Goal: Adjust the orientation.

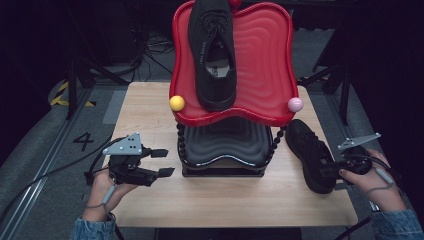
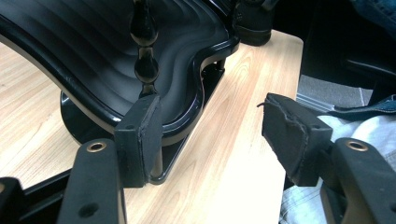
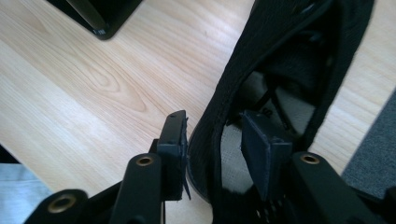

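One black shoe (image 1: 215, 55) lies on the red upper tray (image 1: 270, 65) of a two-tier rack. A second black shoe (image 1: 307, 152) rests on the wooden table (image 1: 150, 110), right of the black lower tray (image 1: 225, 142). My right gripper (image 1: 327, 170) is at this shoe's heel. In the right gripper view its jaws (image 3: 212, 140) straddle the shoe's collar wall (image 3: 205, 154), one pad outside and one inside, with a gap to the inner pad. My left gripper (image 1: 162, 162) stands open left of the lower tray (image 2: 93, 60), holding nothing (image 2: 212, 135).
A yellow ball (image 1: 177, 103) and a pink ball (image 1: 295, 104) cap the rack's front posts. Beaded black posts (image 2: 144, 51) join the two tiers. Bare table lies in front of the rack. Cables and stand legs are on the floor around the table.
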A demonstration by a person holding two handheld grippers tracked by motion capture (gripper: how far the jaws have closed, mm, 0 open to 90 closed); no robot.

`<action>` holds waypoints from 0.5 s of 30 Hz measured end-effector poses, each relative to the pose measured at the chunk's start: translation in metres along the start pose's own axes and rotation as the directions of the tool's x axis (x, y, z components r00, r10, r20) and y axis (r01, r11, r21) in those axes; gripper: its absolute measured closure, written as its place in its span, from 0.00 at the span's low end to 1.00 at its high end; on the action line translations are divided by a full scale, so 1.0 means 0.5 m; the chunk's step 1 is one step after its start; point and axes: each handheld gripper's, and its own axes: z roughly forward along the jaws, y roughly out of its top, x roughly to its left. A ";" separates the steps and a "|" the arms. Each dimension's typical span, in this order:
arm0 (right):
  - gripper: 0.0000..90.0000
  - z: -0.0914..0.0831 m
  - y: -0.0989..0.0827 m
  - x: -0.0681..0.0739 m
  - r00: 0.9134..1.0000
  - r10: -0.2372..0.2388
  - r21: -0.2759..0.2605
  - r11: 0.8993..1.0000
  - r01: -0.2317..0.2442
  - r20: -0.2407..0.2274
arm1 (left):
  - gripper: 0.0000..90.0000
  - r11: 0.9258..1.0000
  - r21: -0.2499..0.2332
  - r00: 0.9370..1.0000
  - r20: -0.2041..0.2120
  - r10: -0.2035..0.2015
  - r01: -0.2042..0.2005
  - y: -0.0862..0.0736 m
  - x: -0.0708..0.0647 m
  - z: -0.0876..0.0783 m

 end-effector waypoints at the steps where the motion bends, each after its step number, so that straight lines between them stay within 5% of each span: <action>1: 0.70 0.009 0.000 -0.002 1.000 -0.001 0.006 1.000 0.001 -0.007 | 0.43 1.000 -0.003 1.000 0.000 -0.003 0.003 0.000 0.000 -0.001; 5: 0.71 0.047 0.000 -0.008 1.000 -0.012 0.056 0.998 0.013 -0.018 | 0.43 1.000 -0.002 1.000 -0.003 -0.002 0.002 -0.002 0.002 -0.004; 11: 0.73 0.068 -0.004 -0.014 0.999 -0.017 0.062 0.998 0.019 -0.033 | 0.43 1.000 -0.004 1.000 -0.009 -0.011 0.011 -0.005 0.004 -0.007; 15: 0.75 0.092 -0.007 -0.011 0.997 -0.060 0.071 0.995 0.063 -0.050 | 0.43 1.000 -0.004 1.000 -0.009 -0.011 0.011 -0.005 0.003 -0.007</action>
